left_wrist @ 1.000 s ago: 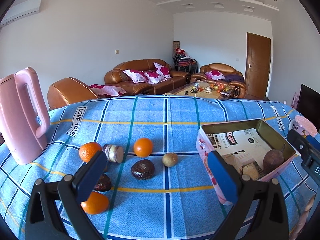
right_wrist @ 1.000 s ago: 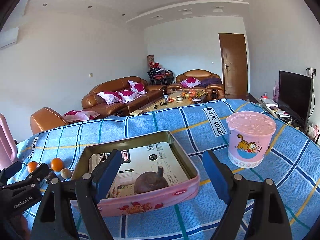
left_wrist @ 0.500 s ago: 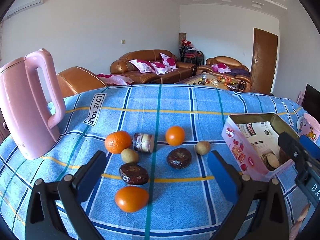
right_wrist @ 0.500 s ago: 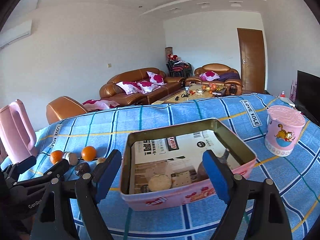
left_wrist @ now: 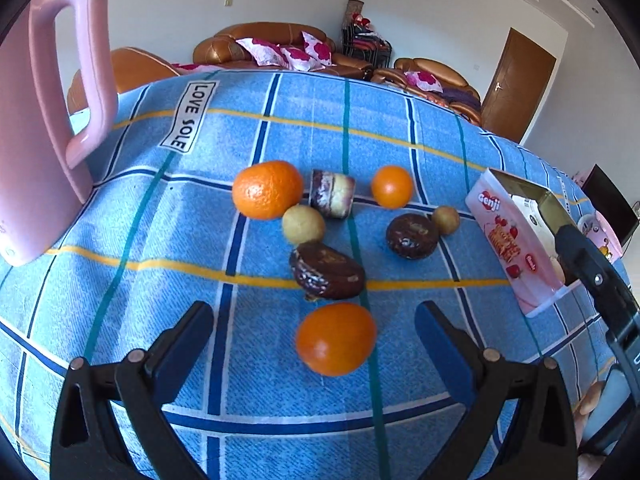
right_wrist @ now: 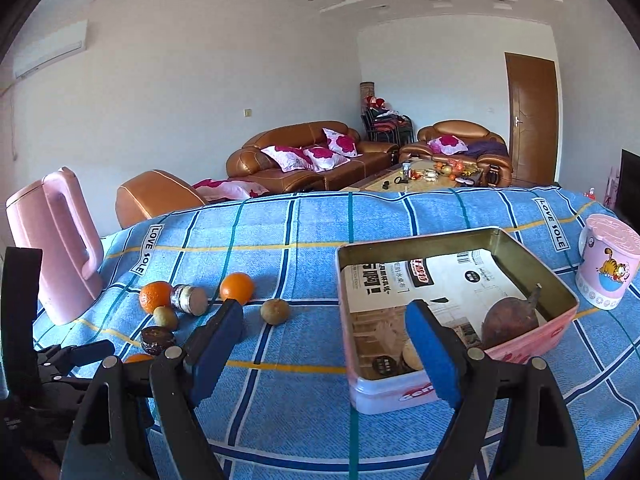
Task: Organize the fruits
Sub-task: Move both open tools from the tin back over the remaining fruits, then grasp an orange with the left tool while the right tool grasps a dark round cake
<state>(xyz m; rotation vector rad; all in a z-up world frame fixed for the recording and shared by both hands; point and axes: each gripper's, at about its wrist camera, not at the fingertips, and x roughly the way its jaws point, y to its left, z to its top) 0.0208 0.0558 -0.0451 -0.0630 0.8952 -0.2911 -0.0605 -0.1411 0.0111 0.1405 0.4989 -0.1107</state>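
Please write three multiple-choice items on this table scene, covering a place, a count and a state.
1. Where does the pink tin stand relative to the loose fruit?
A. left
B. right
C. behind

2. How many oranges lie on the blue cloth?
A. one
B. three
C. five

3. How is the left tool?
A. open, empty
B. shut on an orange
C. shut on the pink kettle

Answers:
1 B, tin sits right of the fruit.
2 B, three oranges show, the nearest orange included.
3 A, jaws wide apart, touching nothing.
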